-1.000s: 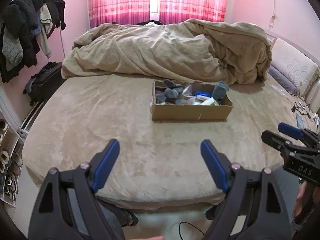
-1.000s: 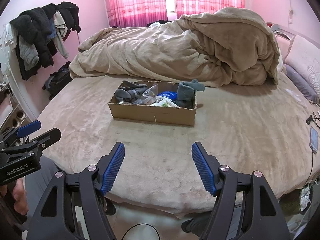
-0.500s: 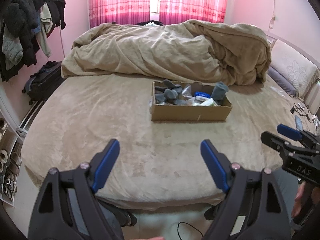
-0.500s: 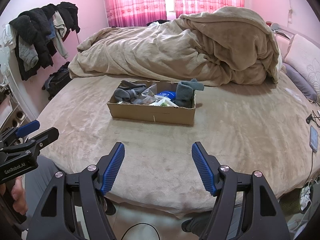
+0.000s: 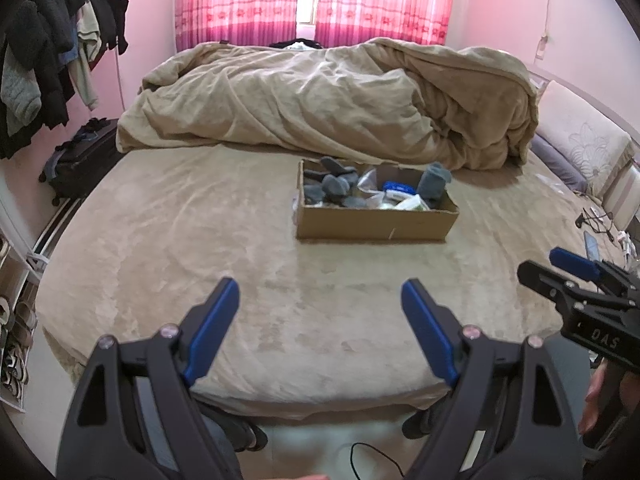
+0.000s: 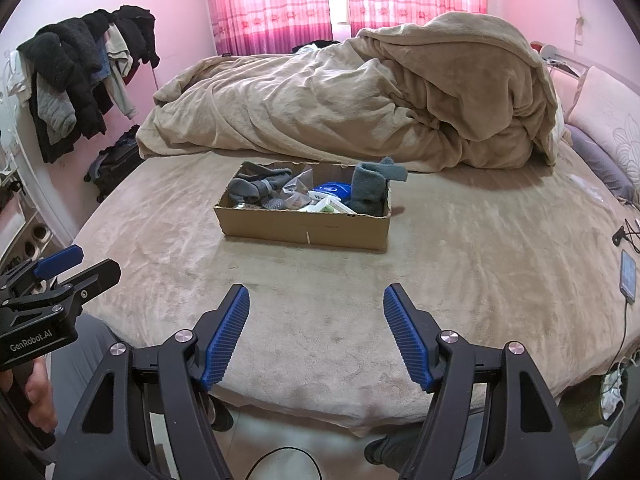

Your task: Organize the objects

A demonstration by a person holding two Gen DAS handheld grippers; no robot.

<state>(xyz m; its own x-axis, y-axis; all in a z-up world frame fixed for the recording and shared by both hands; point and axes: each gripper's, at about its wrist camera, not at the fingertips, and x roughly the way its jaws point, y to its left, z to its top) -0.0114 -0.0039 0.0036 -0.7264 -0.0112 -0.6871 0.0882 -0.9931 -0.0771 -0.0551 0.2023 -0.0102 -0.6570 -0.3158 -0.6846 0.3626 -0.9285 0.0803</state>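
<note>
Both grippers are hanging over the near edge of the bed (image 6: 460, 248), well short of the box (image 6: 304, 232); the left gripper (image 5: 320, 316) and right gripper (image 6: 316, 316) are each spread wide and holding nothing. Socks (image 6: 256, 186), packets and a blue item are all sitting inside the box, with nothing loose beside it. That fits either a finished tidy-up or a box waiting to be sorted.

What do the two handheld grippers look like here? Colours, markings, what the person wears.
Both are black angular frames with silver pivot screws and blue finger pads. The right gripper has ribbed pads; its body reads "DAS" in the left wrist view. The left gripper has smoother pads and reads "GenRobot.AI" in the right wrist view. Grey trousers show below.
</note>
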